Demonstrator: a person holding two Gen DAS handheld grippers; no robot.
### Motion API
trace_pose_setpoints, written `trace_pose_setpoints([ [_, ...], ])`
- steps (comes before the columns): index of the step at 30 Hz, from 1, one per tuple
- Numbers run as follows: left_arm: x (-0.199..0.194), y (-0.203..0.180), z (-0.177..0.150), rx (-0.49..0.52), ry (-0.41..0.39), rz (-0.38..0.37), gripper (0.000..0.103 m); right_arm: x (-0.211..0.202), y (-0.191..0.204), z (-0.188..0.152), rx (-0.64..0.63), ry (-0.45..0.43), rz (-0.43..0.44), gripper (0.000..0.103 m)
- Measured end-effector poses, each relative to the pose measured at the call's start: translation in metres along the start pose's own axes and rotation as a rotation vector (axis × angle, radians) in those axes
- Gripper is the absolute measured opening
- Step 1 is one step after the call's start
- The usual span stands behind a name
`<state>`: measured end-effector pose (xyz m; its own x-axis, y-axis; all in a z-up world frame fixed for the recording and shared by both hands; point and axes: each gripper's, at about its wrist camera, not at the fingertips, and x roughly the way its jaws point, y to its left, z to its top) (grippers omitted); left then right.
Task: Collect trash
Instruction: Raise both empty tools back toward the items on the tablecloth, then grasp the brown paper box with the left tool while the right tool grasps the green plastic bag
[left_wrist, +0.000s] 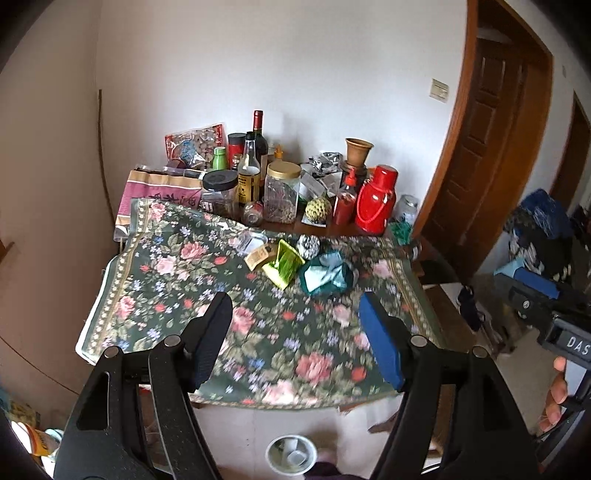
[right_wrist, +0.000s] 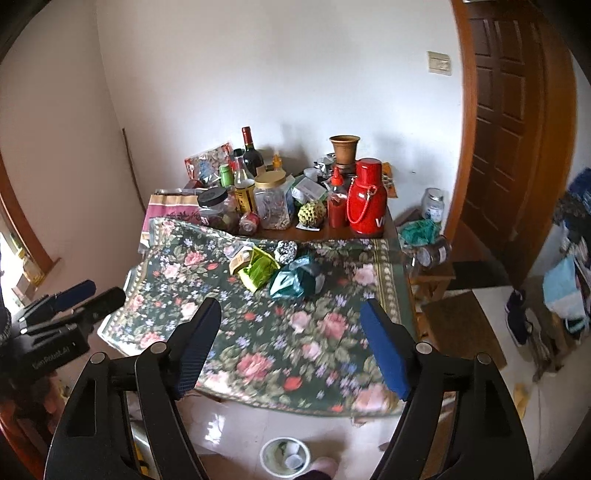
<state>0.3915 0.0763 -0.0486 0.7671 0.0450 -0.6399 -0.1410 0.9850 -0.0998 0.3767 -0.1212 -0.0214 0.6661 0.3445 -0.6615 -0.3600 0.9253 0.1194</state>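
Trash lies in a cluster on the floral tablecloth (left_wrist: 221, 332): a green wrapper (left_wrist: 284, 264), a crumpled teal bag (left_wrist: 327, 275), a black-and-white crumpled ball (left_wrist: 308, 245), a tan paper scrap (left_wrist: 258, 255) and a clear plastic piece (left_wrist: 251, 240). They also show in the right wrist view: the green wrapper (right_wrist: 258, 271), the teal bag (right_wrist: 295, 280). My left gripper (left_wrist: 295, 325) is open and empty, held back above the table's near half. My right gripper (right_wrist: 291, 328) is open and empty too. A white bin (left_wrist: 291, 456) with cups in it stands on the floor below the near table edge.
Bottles, jars, a red thermos (left_wrist: 376, 201), a custard apple (left_wrist: 318, 209) and a clay vase (left_wrist: 358, 151) crowd the table's far end by the wall. A wooden door (right_wrist: 498, 129) is at right. A low stool with jars (right_wrist: 428, 254) and clutter stands right of the table.
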Motion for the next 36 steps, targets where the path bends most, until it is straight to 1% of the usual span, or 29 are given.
trace_pose_setpoints([
  [5,0.035,-0.001,0.017,-0.014,0.032,0.051,0.07,0.033,-0.012,0.013,-0.044,0.05,0.005,0.075],
  [9,0.063,0.007,0.026,-0.032,0.06,0.07,0.07,0.063,-0.02,0.018,-0.018,0.11,0.063,0.075],
  [12,0.09,0.019,0.031,-0.038,0.091,0.061,0.07,0.086,-0.025,0.022,0.017,0.15,0.085,0.075],
  [16,0.136,0.036,0.036,0.013,0.164,0.045,0.07,0.112,-0.027,0.027,0.061,0.173,0.059,0.075],
  [18,0.161,0.044,0.039,0.05,0.206,0.022,0.07,0.126,-0.026,0.03,0.1,0.187,0.044,0.075],
  [20,0.187,0.054,0.042,0.088,0.253,-0.019,0.07,0.141,-0.026,0.033,0.139,0.204,0.028,0.075],
  [22,0.209,0.061,0.045,0.132,0.289,-0.048,0.07,0.159,-0.024,0.035,0.196,0.236,0.016,0.075],
  [26,0.255,0.073,0.051,0.229,0.343,-0.085,0.07,0.194,-0.023,0.033,0.281,0.291,0.008,0.075],
  [29,0.291,0.081,0.054,0.28,0.379,-0.123,0.07,0.222,-0.026,0.028,0.347,0.326,-0.016,0.075],
  [34,0.346,0.089,0.056,0.332,0.425,-0.189,0.07,0.26,-0.04,0.014,0.49,0.371,-0.015,0.075],
  [36,0.365,0.091,0.055,0.356,0.446,-0.205,0.07,0.275,-0.047,0.007,0.553,0.389,-0.013,0.075],
])
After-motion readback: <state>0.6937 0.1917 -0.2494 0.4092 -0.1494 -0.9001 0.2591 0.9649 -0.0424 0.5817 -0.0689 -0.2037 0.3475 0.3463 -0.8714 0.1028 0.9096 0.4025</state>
